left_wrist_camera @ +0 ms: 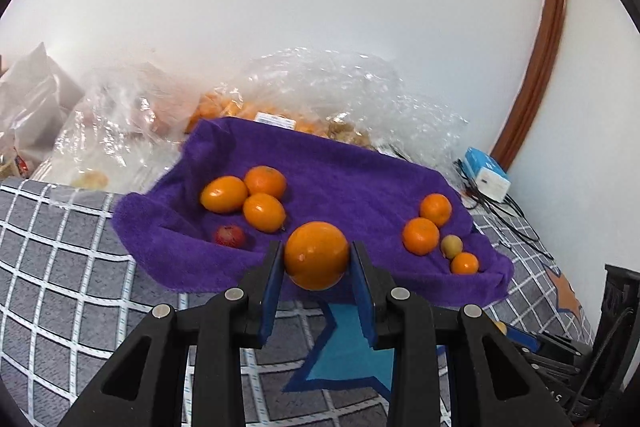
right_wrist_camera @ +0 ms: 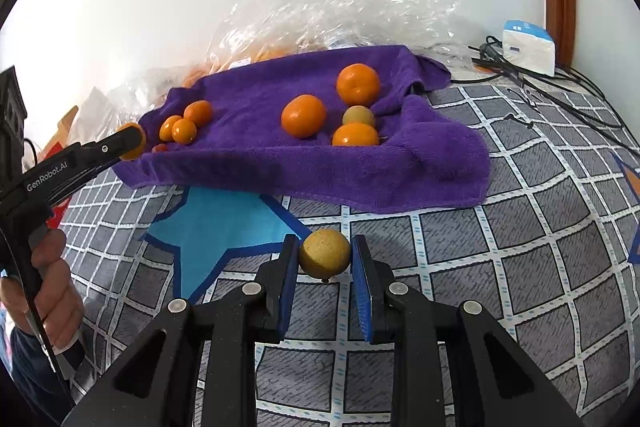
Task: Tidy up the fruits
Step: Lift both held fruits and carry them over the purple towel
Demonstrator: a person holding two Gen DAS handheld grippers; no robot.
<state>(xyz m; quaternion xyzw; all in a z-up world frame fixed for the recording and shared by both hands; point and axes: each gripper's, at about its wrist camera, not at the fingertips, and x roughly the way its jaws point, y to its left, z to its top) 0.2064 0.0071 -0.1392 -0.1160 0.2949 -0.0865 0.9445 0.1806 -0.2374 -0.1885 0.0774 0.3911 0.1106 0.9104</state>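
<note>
My left gripper (left_wrist_camera: 317, 255) is shut on a large orange (left_wrist_camera: 317, 254), held just above the near edge of a purple towel (left_wrist_camera: 340, 179). On the towel's left lie three oranges (left_wrist_camera: 248, 197) and a small red fruit (left_wrist_camera: 229, 236). On its right lie two tangerines (left_wrist_camera: 428, 225), a yellowish fruit (left_wrist_camera: 452, 245) and a small orange (left_wrist_camera: 464, 263). My right gripper (right_wrist_camera: 325, 259) is shut on a small yellow fruit (right_wrist_camera: 325, 253) over the checked bedspread (right_wrist_camera: 520, 267), short of the purple towel (right_wrist_camera: 260, 83). The left gripper (right_wrist_camera: 132, 141) with its orange shows at the left of the right wrist view.
Crinkled clear plastic bags (left_wrist_camera: 320, 87) with more orange fruit lie behind the towel against the white wall. A white and blue box (left_wrist_camera: 486, 173) with black cables (right_wrist_camera: 560, 91) sits at the back right. A person's hand (right_wrist_camera: 52, 287) grips the left tool's handle.
</note>
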